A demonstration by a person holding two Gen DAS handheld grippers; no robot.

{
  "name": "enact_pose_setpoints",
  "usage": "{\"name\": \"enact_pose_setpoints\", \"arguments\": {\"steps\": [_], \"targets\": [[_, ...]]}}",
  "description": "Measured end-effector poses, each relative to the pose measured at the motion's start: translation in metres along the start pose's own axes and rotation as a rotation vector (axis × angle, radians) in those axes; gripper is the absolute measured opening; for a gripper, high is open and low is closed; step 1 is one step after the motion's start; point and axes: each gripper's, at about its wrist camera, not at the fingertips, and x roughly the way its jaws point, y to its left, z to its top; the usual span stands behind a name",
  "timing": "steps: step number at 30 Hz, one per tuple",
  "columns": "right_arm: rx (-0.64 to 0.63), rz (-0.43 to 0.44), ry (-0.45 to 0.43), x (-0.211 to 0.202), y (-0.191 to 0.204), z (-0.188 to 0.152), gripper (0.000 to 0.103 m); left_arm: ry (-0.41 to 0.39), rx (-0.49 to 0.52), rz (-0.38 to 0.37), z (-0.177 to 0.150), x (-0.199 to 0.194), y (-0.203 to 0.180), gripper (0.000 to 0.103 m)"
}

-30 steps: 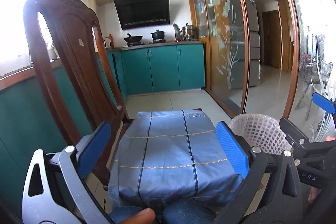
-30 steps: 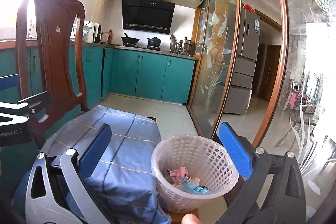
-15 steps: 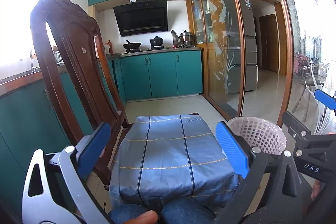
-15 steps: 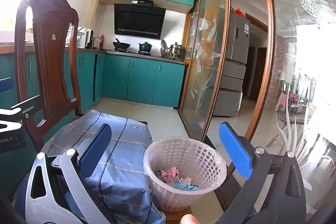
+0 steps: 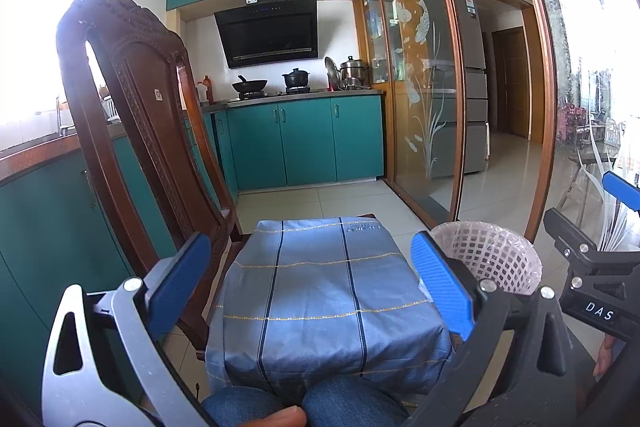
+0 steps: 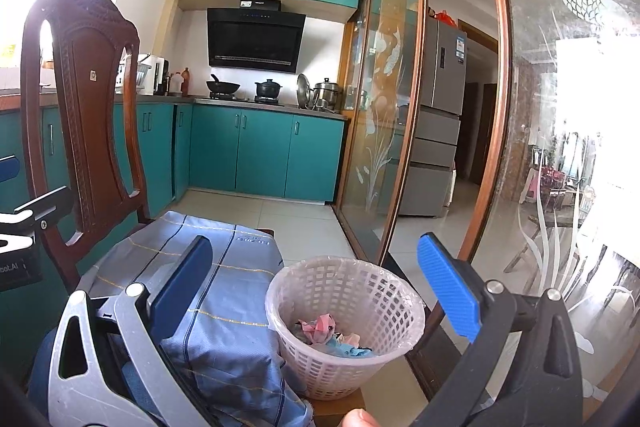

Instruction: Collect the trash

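Observation:
A white mesh trash basket (image 6: 348, 323) lined with clear plastic stands on a wooden surface to the right of a blue checked cloth (image 6: 216, 307). Crumpled pink and blue trash (image 6: 328, 337) lies at its bottom. In the left wrist view only the basket's upper part (image 5: 488, 255) shows, beside the cloth (image 5: 320, 291). My left gripper (image 5: 308, 275) is open above the cloth, holding nothing. My right gripper (image 6: 316, 275) is open above and in front of the basket, also holding nothing.
A carved dark wooden chair back (image 5: 136, 131) rises at the left. Etched sliding glass doors (image 6: 552, 147) in wood frames run along the right. Teal kitchen cabinets (image 5: 304, 143) and a stove with pots stand beyond a tiled floor (image 5: 320, 199). The person's denim-clad knees (image 5: 296, 405) are below.
Both grippers have risen and pulled back a little, so the cloth and basket sit lower and smaller in view. Both stay open and hold nothing.

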Motion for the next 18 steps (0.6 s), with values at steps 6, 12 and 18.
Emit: {"name": "enact_pose_setpoints", "arguments": {"steps": [6,12,18], "targets": [[0.003,-0.001,0.005,0.0006,0.0002,-0.0009,0.1,0.006,0.004,-0.002,0.0012,-0.0001,-0.0005,0.1],[0.003,0.0,0.006,0.0009,-0.0002,-0.0017,0.1,0.009,0.003,-0.003,0.0019,0.001,-0.001,0.1],[0.003,0.0,0.009,0.0017,-0.0006,-0.0035,0.1,0.011,0.003,-0.003,0.0017,0.0024,-0.0012,0.1]]}}
